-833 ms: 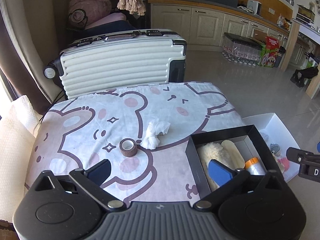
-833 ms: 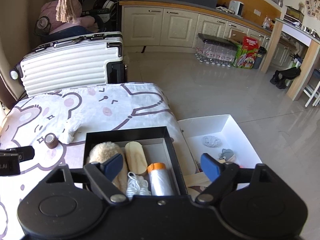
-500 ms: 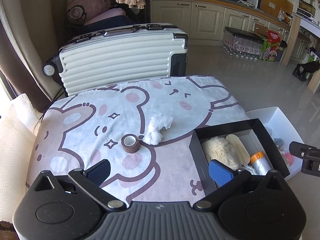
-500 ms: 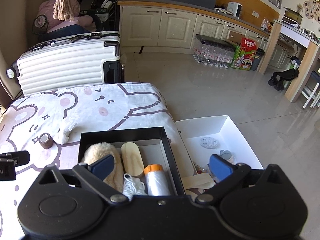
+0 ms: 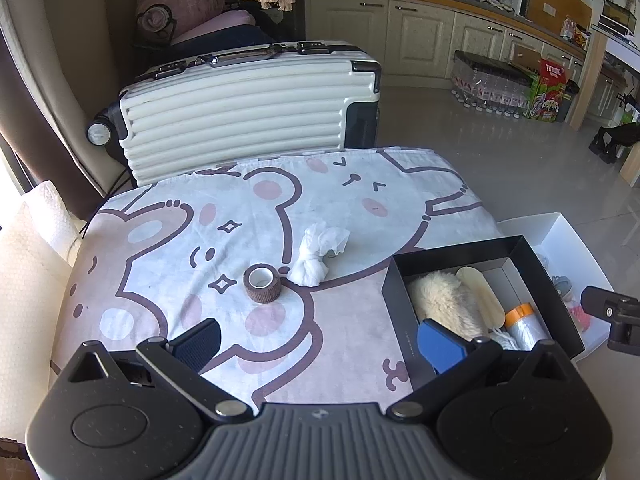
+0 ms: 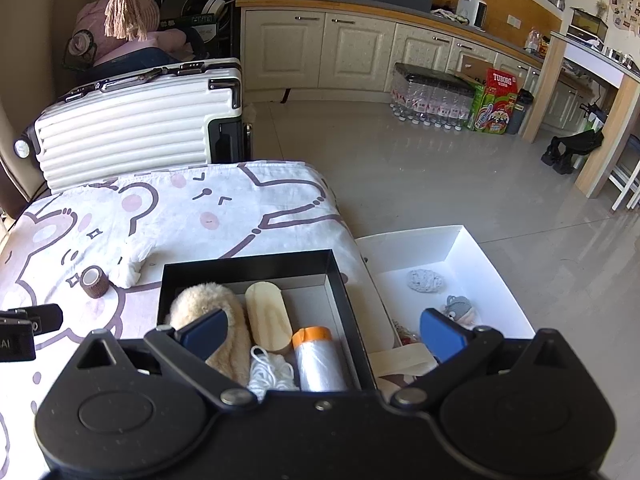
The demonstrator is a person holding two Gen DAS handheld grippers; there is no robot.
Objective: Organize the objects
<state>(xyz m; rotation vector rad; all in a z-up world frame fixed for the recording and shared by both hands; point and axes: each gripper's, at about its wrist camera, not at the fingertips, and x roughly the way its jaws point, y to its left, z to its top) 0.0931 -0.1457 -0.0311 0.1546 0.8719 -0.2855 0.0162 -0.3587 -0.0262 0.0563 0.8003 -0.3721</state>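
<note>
Left gripper (image 5: 318, 340) and right gripper (image 6: 322, 334) hover, jaws apart (both empty); brown tape roll (image 5: 262, 283) beside black box (image 5: 394, 312).

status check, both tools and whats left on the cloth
Left tool open, empty, above the cloth. Right tool open, empty, over the black box. Brown tape roll and white rag lie loose on the cloth, nothing blocking them.

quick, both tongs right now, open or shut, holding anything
Left tongs: open, holding nothing, above the cloth short of the brown tape roll.
Right tongs: open, holding nothing, over the black box.
</note>
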